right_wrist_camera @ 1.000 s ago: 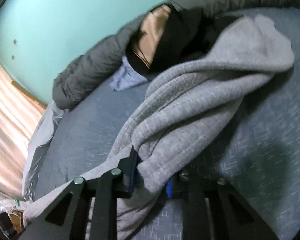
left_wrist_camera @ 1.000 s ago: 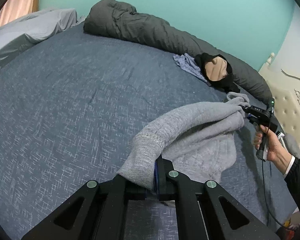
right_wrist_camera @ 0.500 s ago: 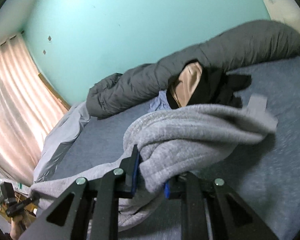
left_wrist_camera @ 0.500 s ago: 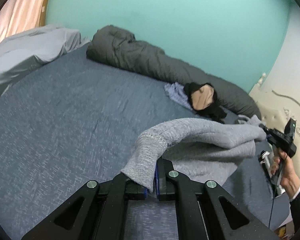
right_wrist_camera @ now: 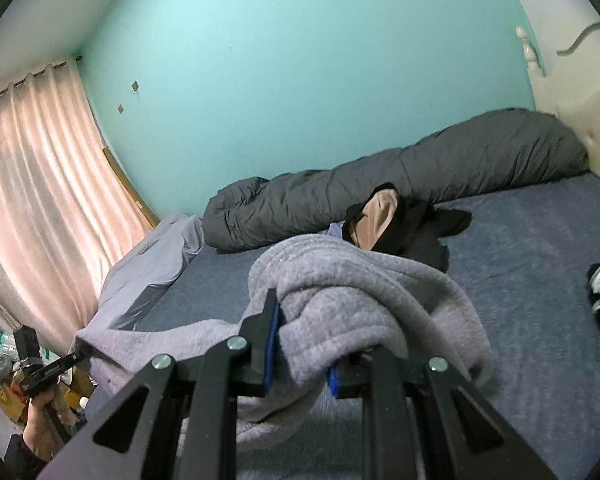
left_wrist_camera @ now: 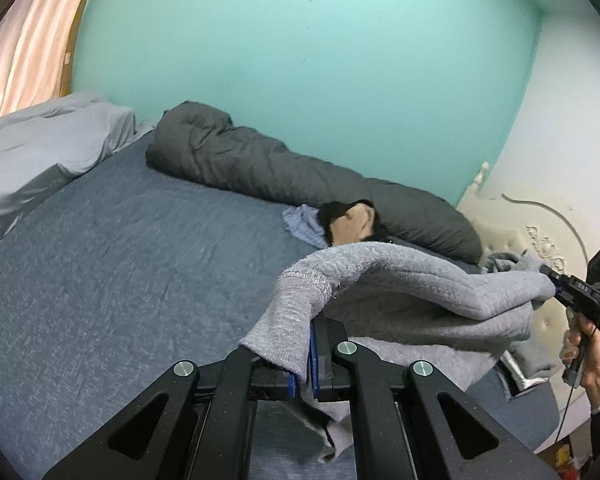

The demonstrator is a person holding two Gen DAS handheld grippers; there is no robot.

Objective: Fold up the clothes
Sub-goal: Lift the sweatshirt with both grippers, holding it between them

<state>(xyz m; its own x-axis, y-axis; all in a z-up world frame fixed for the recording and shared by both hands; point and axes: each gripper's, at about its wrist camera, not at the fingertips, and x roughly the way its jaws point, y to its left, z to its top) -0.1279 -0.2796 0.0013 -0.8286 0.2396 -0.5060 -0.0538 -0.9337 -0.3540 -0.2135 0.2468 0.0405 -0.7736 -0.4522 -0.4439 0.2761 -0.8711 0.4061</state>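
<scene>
Together we hold the grey sweater [left_wrist_camera: 400, 292] stretched above the bed [left_wrist_camera: 120, 272]: our left hand-held gripper [left_wrist_camera: 304, 364] pinches its ribbed cuff, our right hand-held gripper [right_wrist_camera: 300, 356] clamps a thick bunch, likely so it hangs free for folding.
</scene>
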